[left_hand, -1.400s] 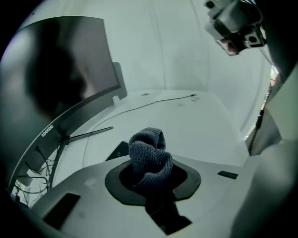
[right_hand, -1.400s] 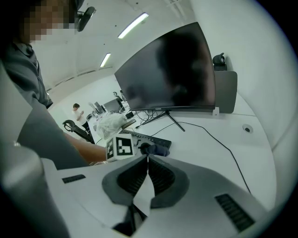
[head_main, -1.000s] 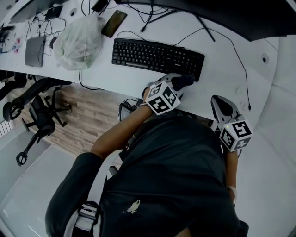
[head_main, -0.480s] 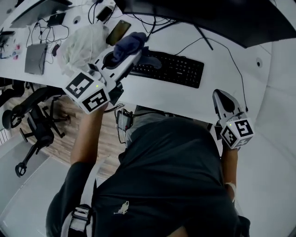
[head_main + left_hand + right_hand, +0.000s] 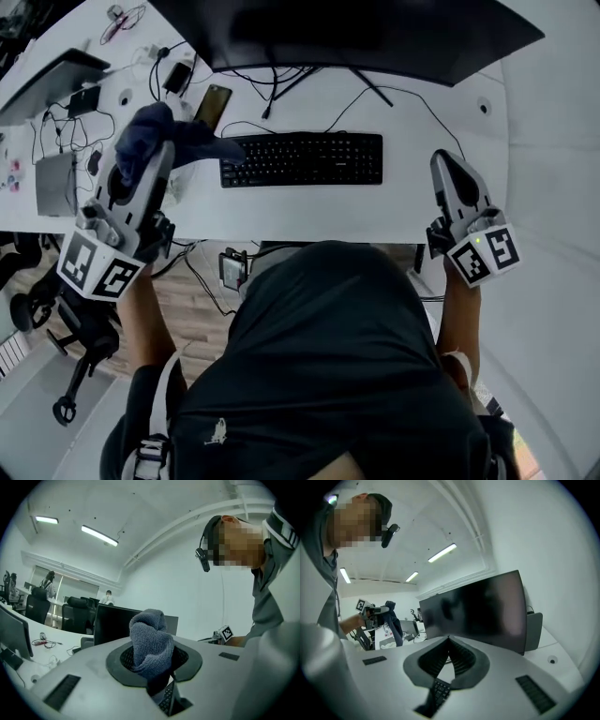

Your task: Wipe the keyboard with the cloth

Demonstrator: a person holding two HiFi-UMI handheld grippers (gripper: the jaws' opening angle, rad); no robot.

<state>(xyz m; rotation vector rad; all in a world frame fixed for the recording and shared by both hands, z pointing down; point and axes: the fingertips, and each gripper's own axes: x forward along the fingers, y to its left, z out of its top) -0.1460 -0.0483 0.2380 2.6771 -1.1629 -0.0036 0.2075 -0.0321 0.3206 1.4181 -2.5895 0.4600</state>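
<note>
A black keyboard (image 5: 305, 159) lies on the white desk (image 5: 422, 112) below the monitor. My left gripper (image 5: 153, 150) is raised off the keyboard's left end, shut on a dark blue cloth (image 5: 150, 127) that bunches up out of the jaws and droops towards the keys. The left gripper view shows the cloth (image 5: 149, 641) wedged between the pads, with keyboard keys (image 5: 166, 700) showing below. My right gripper (image 5: 452, 183) hovers to the right of the keyboard; its jaws meet at the tips (image 5: 449, 639) with nothing held between them.
A large dark monitor (image 5: 347, 37) stands behind the keyboard. A phone (image 5: 212, 105), cables and a grey laptop (image 5: 52, 183) lie at the desk's left. An office chair (image 5: 56, 309) stands on the floor below the desk's left edge.
My left gripper has lifted the cloth from near the keyboard's right end and swung it up and left, past the keyboard's left end. The right gripper has risen slightly.
</note>
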